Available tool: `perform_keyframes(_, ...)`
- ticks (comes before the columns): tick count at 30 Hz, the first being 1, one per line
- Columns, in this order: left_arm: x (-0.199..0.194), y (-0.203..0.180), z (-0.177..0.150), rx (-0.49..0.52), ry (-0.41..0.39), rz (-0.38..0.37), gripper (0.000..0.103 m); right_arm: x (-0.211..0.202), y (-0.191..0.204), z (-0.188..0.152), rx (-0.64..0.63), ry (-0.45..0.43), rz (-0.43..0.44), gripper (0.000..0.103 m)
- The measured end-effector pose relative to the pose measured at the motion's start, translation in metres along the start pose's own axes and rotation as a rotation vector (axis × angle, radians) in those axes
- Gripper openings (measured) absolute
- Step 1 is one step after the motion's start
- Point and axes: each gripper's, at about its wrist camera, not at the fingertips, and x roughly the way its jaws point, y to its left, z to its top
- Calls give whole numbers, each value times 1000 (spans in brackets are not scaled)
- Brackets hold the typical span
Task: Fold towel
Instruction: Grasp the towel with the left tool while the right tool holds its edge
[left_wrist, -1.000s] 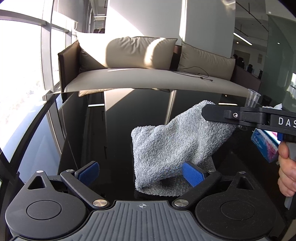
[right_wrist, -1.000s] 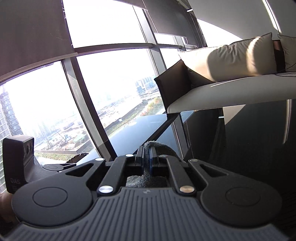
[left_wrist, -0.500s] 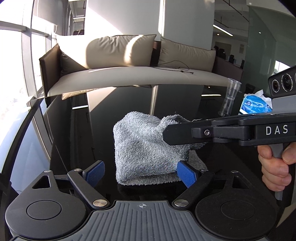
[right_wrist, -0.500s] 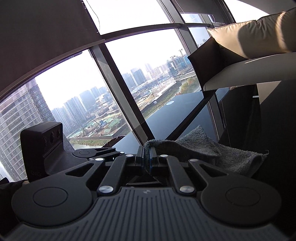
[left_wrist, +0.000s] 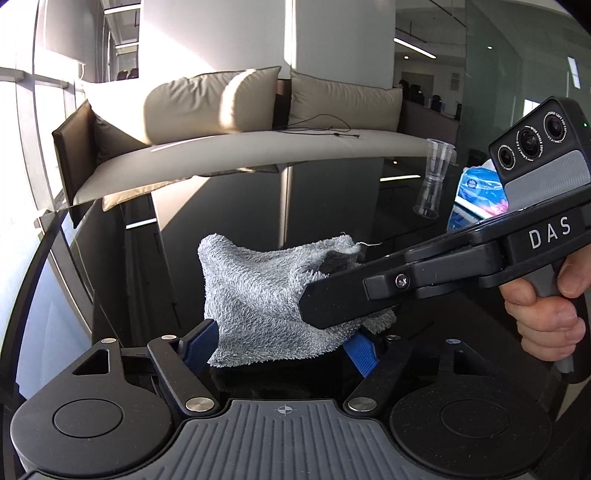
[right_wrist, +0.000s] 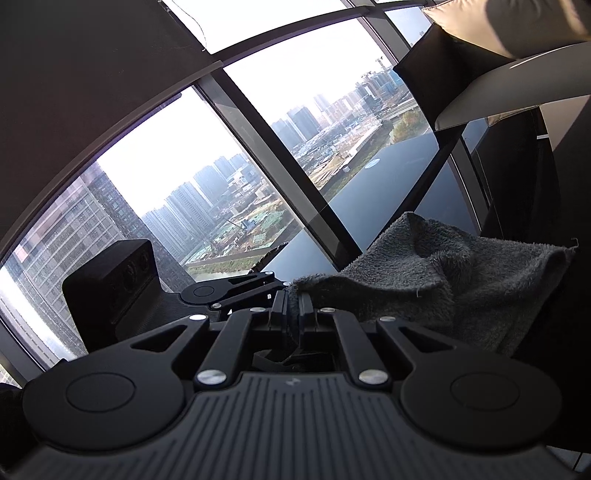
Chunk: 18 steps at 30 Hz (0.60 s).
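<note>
A fluffy grey towel (left_wrist: 266, 295) sits in a soft heap on the shiny black glass table (left_wrist: 332, 206). Part of it is lifted up off the table.

The right gripper (right_wrist: 291, 310) has its two fingers pressed tight together on one edge of the towel. It is holding that edge up, so the cloth hangs down from it like a little tent.

The left gripper (left_wrist: 280, 341) has its blue pads (left_wrist: 360, 350) on both sides of the towel's near bottom edge. Its jaws are closing, with the cloth between them. The left pad looks like it touches the cloth, but I do not think they pinch it yet.

So the fold looks just started. I think the left gripper is trying to catch a second corner. Next it needs to bite firmly on the edge, so both grippers can pull the towel flat.

The right gripper's black arm covers part of the towel in the left view. I cannot tell where the towel's other corners are. A person's hand (left_wrist: 543, 306) is cut off at the side.
</note>
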Motion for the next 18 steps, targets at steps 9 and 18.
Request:
perform_keyframes(9,5,-3,-3,12,20,-20,53,-24,-1,5,18,-92,-42,39)
perform_keyframes(18,-8,2,0,-48,-10,-16,90,-49,-39,2,144,-174,-367,42)
